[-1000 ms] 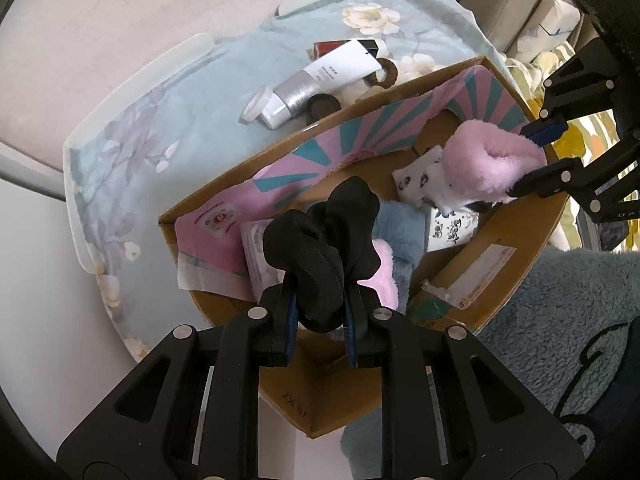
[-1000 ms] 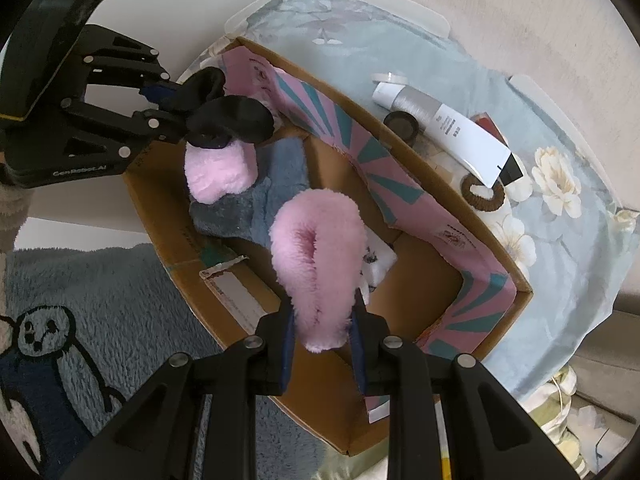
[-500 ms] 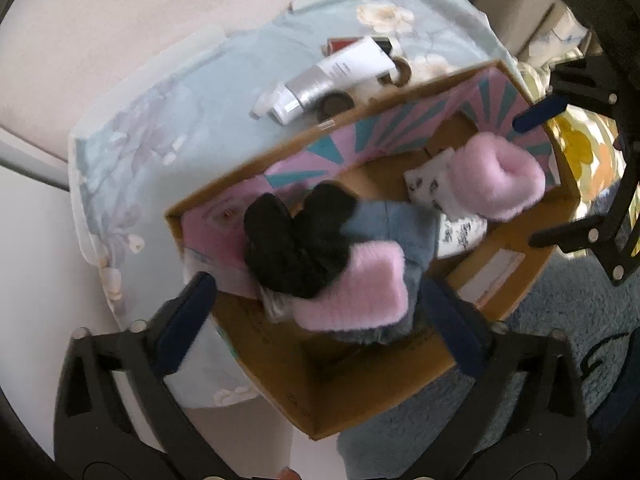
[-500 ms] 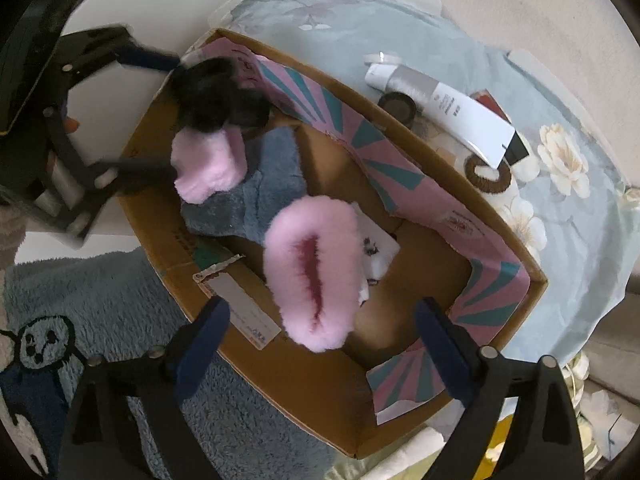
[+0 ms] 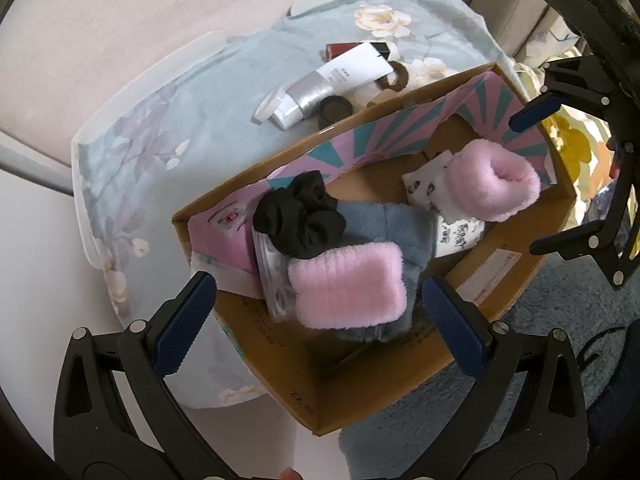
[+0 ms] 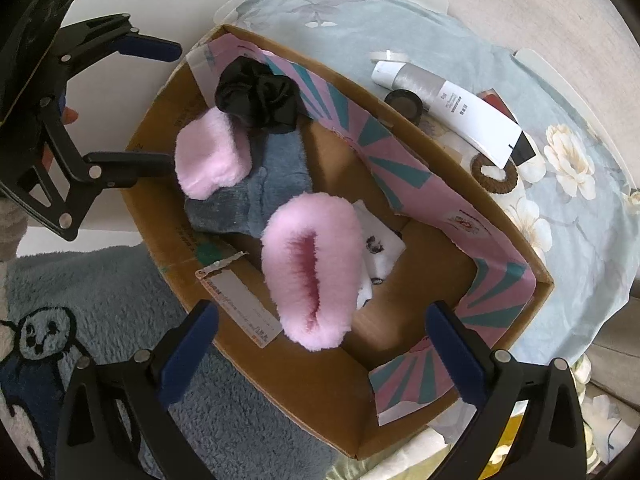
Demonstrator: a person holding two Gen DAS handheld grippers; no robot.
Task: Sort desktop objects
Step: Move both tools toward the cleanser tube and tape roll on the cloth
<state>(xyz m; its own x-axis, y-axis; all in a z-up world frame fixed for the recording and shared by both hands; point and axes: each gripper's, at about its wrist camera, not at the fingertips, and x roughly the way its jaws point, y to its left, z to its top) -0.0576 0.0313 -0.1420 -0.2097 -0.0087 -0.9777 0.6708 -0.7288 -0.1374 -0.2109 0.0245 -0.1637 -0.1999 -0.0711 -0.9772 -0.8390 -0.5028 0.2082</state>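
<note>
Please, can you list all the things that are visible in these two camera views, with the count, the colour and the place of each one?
cardboard box: 1, brown with pink and teal lining, beside the cloth-covered table
black scrunchie: 1, black, in the box at its left end
pink fluffy cuffs: 2, pink, in the box, one at each end
grey fluffy cloth: 1, grey-blue, in the box under the cuffs
white printed cloth: 1, white with dark prints, in the box
cream tube: 1, white and silver, on the floral cloth
round compact: 1, dark, beside the tube
brown hair ring: 1, brown, on the floral cloth
floral cloth: 1, pale blue, over the table
left gripper: 1, black with blue pads, open above the box
right gripper: 1, same, open above the box
</note>
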